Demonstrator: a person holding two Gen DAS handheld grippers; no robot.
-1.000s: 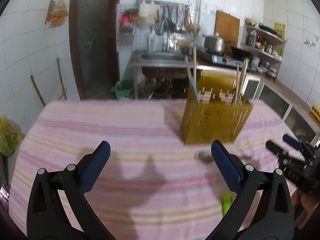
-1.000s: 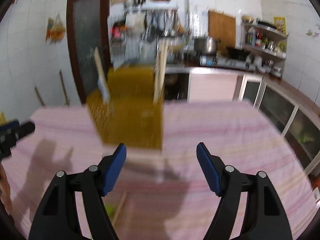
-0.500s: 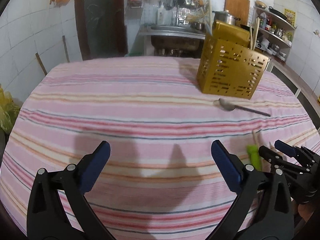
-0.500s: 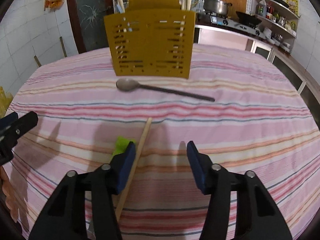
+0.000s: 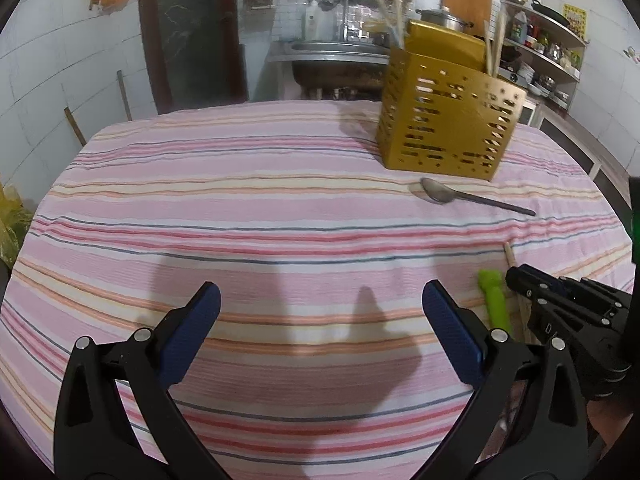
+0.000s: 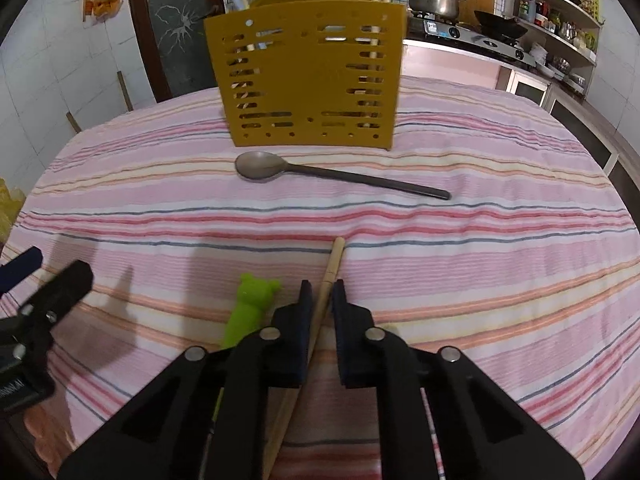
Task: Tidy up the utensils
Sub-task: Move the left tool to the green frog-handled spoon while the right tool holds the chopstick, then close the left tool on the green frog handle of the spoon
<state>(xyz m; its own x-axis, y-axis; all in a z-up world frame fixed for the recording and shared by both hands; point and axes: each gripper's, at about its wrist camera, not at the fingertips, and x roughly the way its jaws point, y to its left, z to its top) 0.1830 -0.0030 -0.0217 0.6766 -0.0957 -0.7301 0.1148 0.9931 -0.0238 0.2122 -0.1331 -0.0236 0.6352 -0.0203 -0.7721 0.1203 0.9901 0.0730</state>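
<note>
My right gripper (image 6: 320,286) is low over the striped cloth, its jaws closing on a wooden chopstick (image 6: 335,256), and the blue pads press its sides. A green-handled utensil (image 6: 250,306) lies just left of it. Farther off, a grey spoon (image 6: 336,176) rests in front of the yellow slotted utensil holder (image 6: 308,76), which has sticks standing in it. My left gripper (image 5: 322,300) hovers open over bare cloth with nothing between its fingers. In the left wrist view the right gripper (image 5: 516,276) shows at the right beside the green handle (image 5: 494,300).
The table wears a pink striped cloth (image 5: 240,200). Behind it are a dark door, a metal sink (image 5: 336,52), a stove with a pot (image 6: 436,0) and shelves of kitchenware at the right. The counter runs along the table's right side.
Both grippers have sunk toward the table and tilted down. The right gripper's jaws went from wide open to closed around the wooden chopstick. The left stayed open.
</note>
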